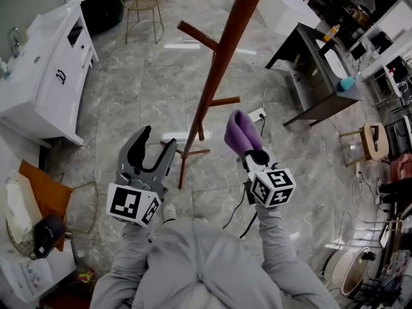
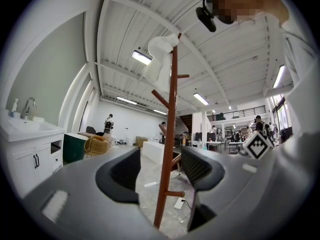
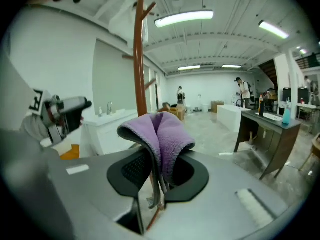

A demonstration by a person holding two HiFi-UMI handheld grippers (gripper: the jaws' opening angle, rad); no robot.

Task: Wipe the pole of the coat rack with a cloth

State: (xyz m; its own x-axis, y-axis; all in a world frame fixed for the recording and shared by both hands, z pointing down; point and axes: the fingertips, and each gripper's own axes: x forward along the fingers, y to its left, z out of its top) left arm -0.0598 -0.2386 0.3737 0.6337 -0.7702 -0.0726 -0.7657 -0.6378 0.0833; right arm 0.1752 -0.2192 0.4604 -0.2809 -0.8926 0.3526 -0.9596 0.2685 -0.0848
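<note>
A person stands over a reddish-brown coat rack pole (image 1: 217, 66) on a marbled floor (image 1: 141, 89), a gripper in each hand. The right gripper (image 1: 255, 157) has its jaws clamped on a folded purple cloth (image 1: 241, 132), whose rounded fold stands up above the jaws. It sits near the pole's right side, apparently not yet touching it. The left gripper (image 1: 159, 138) is held with its jaws wide apart and nothing in them. Its own view shows the pole lined up in the gap but farther off, with a white garment (image 2: 161, 59) draped at the rack's top.

The wipe looks about to begin. To do it well, the cloth's soft fold, not the jaw tips, should press against the wood and run along its length. It must work round the side pegs (image 1: 197, 35) while the clamp stays firm. The free gripper could steady the pole so the rack does not tip.
</note>
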